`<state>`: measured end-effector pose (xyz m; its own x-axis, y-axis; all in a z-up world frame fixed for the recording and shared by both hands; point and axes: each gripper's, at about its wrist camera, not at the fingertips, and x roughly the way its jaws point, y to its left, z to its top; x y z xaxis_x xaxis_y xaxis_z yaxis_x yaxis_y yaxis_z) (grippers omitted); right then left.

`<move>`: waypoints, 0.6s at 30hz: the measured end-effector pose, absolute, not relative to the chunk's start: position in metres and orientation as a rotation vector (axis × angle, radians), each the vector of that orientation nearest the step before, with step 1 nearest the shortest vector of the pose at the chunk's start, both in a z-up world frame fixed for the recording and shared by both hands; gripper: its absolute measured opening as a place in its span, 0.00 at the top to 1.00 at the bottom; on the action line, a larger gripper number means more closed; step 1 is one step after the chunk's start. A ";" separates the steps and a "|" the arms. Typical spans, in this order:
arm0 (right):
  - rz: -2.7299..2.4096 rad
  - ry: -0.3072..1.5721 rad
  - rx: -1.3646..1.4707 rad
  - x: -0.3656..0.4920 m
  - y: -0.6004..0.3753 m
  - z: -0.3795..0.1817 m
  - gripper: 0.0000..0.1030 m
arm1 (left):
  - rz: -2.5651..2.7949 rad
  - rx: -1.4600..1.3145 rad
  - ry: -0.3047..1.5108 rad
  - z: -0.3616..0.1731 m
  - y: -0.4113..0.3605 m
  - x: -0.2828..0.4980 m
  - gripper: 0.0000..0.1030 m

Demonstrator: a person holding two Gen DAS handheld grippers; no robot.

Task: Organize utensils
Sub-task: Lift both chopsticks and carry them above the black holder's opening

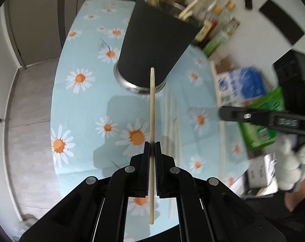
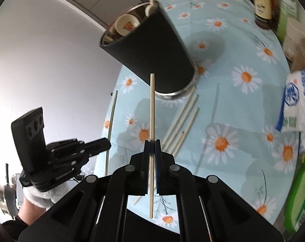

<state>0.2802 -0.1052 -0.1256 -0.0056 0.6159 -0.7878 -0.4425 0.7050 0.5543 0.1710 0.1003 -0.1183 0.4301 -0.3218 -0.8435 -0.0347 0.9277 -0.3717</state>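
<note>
Clamping a chopstick each, both grippers face the same target from opposite sides. The left gripper [image 1: 152, 144] has its jaws closed on a chopstick [image 1: 152, 104] gripped well below its middle, so that most of the stick runs forward along the fingers and a shorter tail hangs back beneath the jaws. Its front tip lies over the lower wall of the holder [image 1: 152, 46], the dark cup with a steel base standing on the desk [image 1: 81, 104], so the stick's long axis points at the cup's side, not at its mouth. The right gripper [image 2: 152, 144] is likewise shut on a second chopstick [image 2: 151, 109], held the same way, its tip also crossing the cup's lower wall. In the right view the cup's open rim sits up and away from the tip, with a spoon and other utensils already inside. The coming move looks to turn on that offset: each stick would have to be lifted and tipped until its axis stands over the rim before release. Which gripper is nearer the mouth cannot be told; both tips look about equally short of it. Beyond the grippers, several loose chopsticks [image 2: 181, 125] lie side by side on the desk just beside the cup's base, their long axes running toward it, and they sit closer to the right gripper than to the left. Bottles and packets crowd the desk's far edge.
</note>
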 end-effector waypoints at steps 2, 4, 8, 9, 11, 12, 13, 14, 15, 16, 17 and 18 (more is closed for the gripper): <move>0.866 1.309 0.160 0.281 -0.101 -0.120 0.95 | -0.194 -0.384 1.055 -0.106 0.100 0.166 0.97; 0.890 1.260 0.146 0.281 -0.098 -0.111 0.95 | -0.181 -0.358 0.976 -0.093 0.091 0.167 0.97; 0.927 1.191 0.162 0.285 -0.097 -0.098 0.95 | -0.171 -0.375 0.859 -0.072 0.086 0.174 0.97; 0.936 1.180 0.164 0.287 -0.096 -0.095 0.95 | -0.176 -0.366 0.837 -0.067 0.083 0.174 0.97; 0.954 1.147 0.160 0.290 -0.094 -0.087 0.95 | -0.188 -0.368 0.811 -0.060 0.080 0.181 0.97; 0.964 1.131 0.159 0.291 -0.093 -0.084 0.95 | -0.194 -0.374 0.791 -0.056 0.079 0.184 0.97; 0.975 1.108 0.160 0.294 -0.093 -0.079 0.94 | -0.202 -0.378 0.773 -0.055 0.078 0.186 0.97; 0.986 1.095 0.164 0.294 -0.094 -0.075 0.95 | -0.207 -0.376 0.747 -0.051 0.076 0.189 0.97; 0.997 1.084 0.172 0.296 -0.094 -0.072 0.94 | -0.206 -0.371 0.734 -0.049 0.076 0.190 0.97; 1.006 1.065 0.183 0.299 -0.095 -0.069 0.94 | -0.209 -0.365 0.717 -0.046 0.075 0.194 0.97; 1.011 1.048 0.187 0.302 -0.094 -0.066 0.94 | -0.212 -0.370 0.701 -0.043 0.075 0.197 0.97; 1.015 1.031 0.188 0.305 -0.094 -0.063 0.94 | -0.213 -0.375 0.689 -0.041 0.076 0.198 0.97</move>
